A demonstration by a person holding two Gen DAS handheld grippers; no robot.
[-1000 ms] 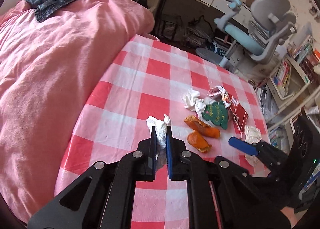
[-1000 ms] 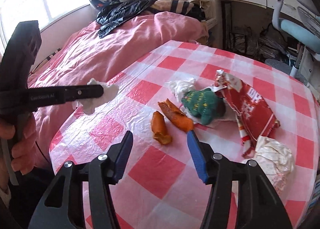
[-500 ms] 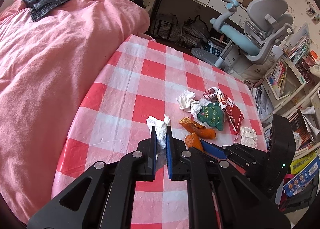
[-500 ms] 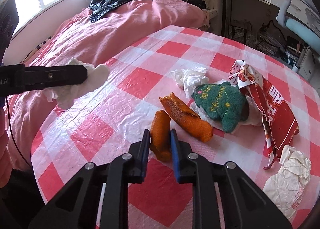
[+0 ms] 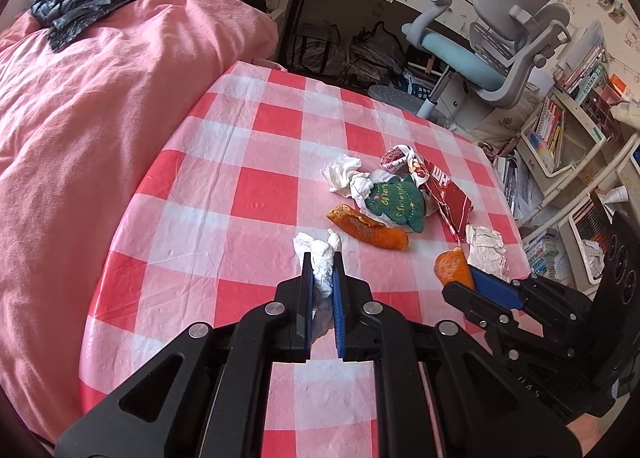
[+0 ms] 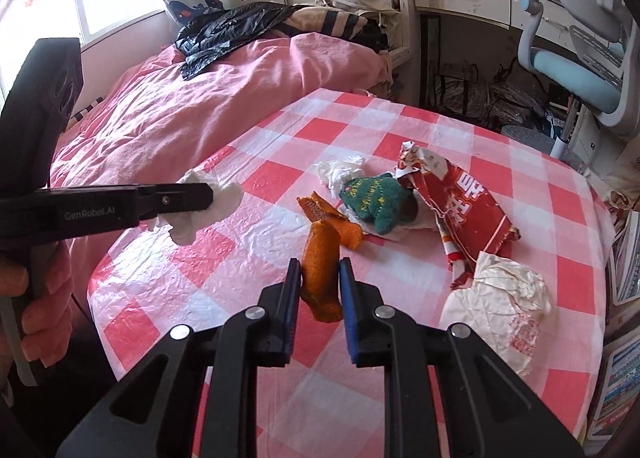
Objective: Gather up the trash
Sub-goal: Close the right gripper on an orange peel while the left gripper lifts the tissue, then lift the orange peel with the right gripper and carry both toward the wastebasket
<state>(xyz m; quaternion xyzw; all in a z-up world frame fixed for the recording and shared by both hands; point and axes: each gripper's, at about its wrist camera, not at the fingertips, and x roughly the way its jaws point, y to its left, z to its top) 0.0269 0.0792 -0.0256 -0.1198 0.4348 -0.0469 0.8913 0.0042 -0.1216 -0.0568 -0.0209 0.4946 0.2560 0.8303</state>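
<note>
On the worktop (image 5: 280,162), checked red-and-white cloth, pink bed (image 5: 100,118) butting its 9 o'clock edge, desk chair (image 5: 500,50) off past 1 o'clock. Trash cluster sits around 2 o'clock in the left wrist view, well inside the rim.

Largest to smallest:
- red snack wrapper (image 6: 464,210): crinkly foil, light, slippery; pinch a torn edge, not the flat face.
- crumpled cream paper (image 6: 500,298) at 3 o'clock near the worktop edge: soft, compresses, grab the bulk.
- green knitted piece (image 6: 376,198) on white paper: soft, easy pinch anywhere.
- loose orange peel (image 5: 368,230) lying flat: limp, slightly stiff rind, take it across the narrow width.
- small white tissue wad (image 5: 344,174) at 12 o'clock of the pile: near weightless.

Right gripper (image 6: 320,270): jaws have just closed, now narrow and clamped on the second orange peel piece (image 6: 320,258), which hangs clear of the cloth. Left gripper (image 5: 320,262): jaws nearly closed, holding a white tissue (image 5: 320,254), also off the surface.

Room: open cloth from 9 to 12 o'clock, nothing to snag. Tight side is 3 o'clock, shelves and books just beyond the rim. No bin visible in either view, so drop point can't be judged.
</note>
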